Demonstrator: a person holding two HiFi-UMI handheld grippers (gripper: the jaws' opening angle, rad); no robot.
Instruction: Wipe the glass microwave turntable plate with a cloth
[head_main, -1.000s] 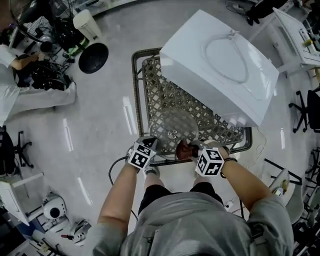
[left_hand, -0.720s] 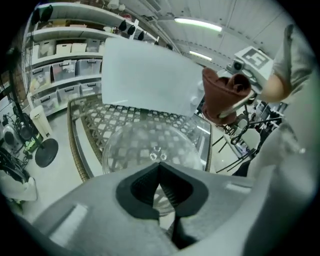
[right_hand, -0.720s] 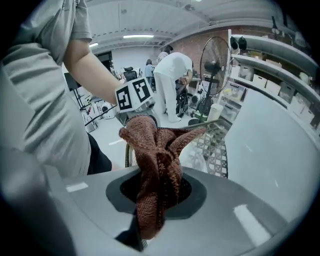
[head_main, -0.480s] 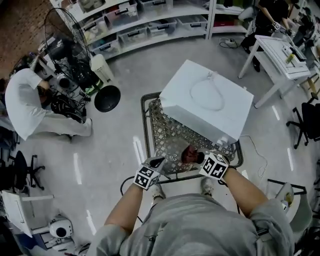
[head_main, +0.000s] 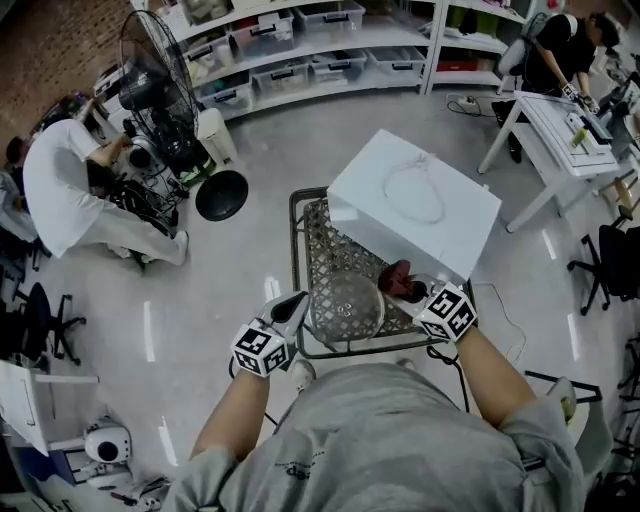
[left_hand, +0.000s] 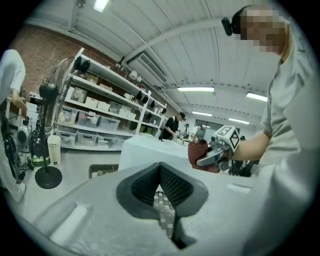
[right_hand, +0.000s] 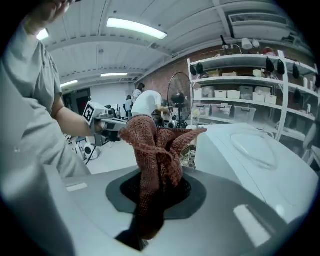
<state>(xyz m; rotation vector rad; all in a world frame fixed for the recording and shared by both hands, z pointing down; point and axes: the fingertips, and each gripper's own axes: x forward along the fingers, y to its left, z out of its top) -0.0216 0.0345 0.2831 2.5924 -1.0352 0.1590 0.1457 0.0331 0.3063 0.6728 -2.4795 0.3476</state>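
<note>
Cloth (right_hand: 152, 150), a reddish-brown knitted one, is pinched in my right gripper (head_main: 412, 288). The jaws are closed on its lower part and the rest stands up in a loose bunch above them. My left gripper (left_hand: 161, 175) carries nothing. Its dark pads are drawn narrow, almost meeting at the tips, and through the small slit between them I see only the metal lattice. The glass turntable plate (head_main: 346, 305) lies flat on the lattice table (head_main: 330, 240), in front of the white microwave (head_main: 415, 205) and between my two grippers. The left gripper is just beside its left rim, but I cannot say that it touches the glass. The right gripper is at the right side of the plate, close to the corner of the microwave, and in the left gripper view it looks lifted in the air, so I judge that the cloth is not on the glass at this moment. To my mind the step in hand is bringing the cloth to the plate, with the rubbing itself not under way now. How much of the surface is already clean, I cannot read from here. The next move calls for turning the right gripper downward so that the bunch of cloth presses flat on the glass, then sweeping it across or in circles. I think the plate can slide on the open lattice, so the left gripper should open a little and take the rim, or at least rest against it, before I push.
</note>
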